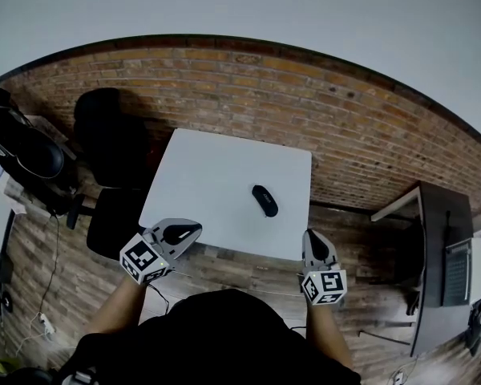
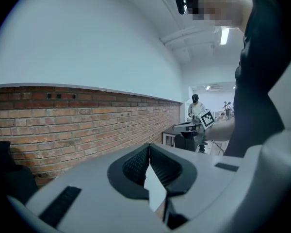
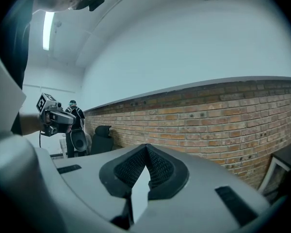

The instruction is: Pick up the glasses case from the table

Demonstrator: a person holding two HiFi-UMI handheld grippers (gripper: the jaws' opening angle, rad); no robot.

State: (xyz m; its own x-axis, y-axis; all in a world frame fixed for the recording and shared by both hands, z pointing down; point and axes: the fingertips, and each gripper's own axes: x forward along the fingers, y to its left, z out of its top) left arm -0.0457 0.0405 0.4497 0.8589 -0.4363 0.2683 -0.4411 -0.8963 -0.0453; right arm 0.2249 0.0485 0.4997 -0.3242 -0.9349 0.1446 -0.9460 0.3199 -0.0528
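Observation:
The glasses case (image 1: 264, 200), a small black oval, lies on the white table (image 1: 216, 175), right of its middle. My left gripper (image 1: 196, 229) hovers at the table's near left edge, shut, with nothing in it. My right gripper (image 1: 312, 236) is at the near right corner, also shut and empty. Both are short of the case and apart from it. In the left gripper view the jaws (image 2: 149, 147) meet at their tips, as do those in the right gripper view (image 3: 146, 147). The case shows in neither gripper view.
A brick wall (image 1: 248, 87) runs behind the table. A black office chair (image 1: 108, 139) stands at the table's left. A dark desk (image 1: 442, 239) is at the right. Black gear (image 1: 24, 151) sits far left. A person (image 2: 195, 108) stands in the background.

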